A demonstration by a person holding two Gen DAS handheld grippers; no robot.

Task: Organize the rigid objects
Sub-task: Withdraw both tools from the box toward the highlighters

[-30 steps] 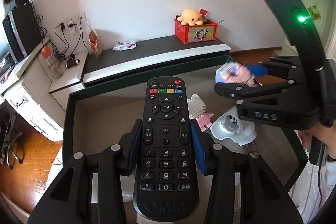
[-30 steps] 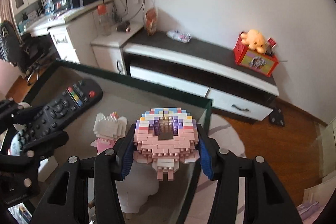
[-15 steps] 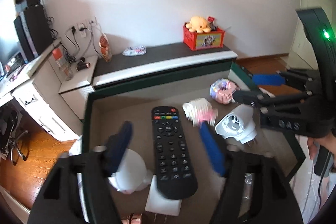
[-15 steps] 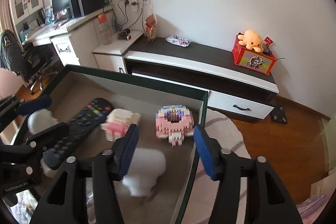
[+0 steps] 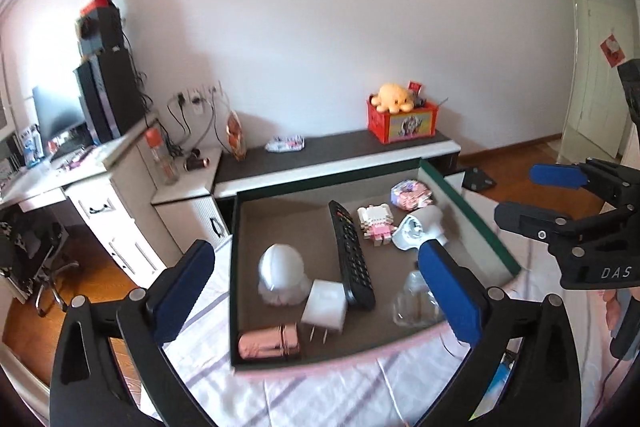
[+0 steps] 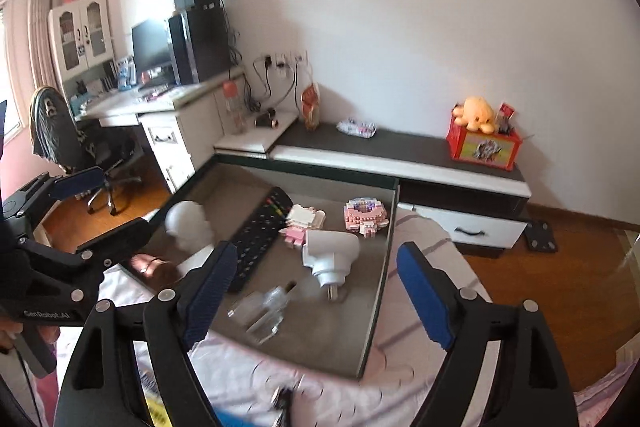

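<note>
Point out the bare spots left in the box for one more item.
Inside the box: bare floor in the far left corner, beyond the white dome and left of the remote. The far right is crowded with the brick toys and white adapter.

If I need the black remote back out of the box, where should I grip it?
Grip the remote across its narrow width, on the long side edges near mid-length, coming down from above. It lies flat, buttons up, so only those edges give the fingers purchase. At its near end the white plug adapter crowds it.

"DAS" on the right tool [image 5: 560, 199]; "GenRobot.AI" on the left tool [image 6: 80, 203]
</note>
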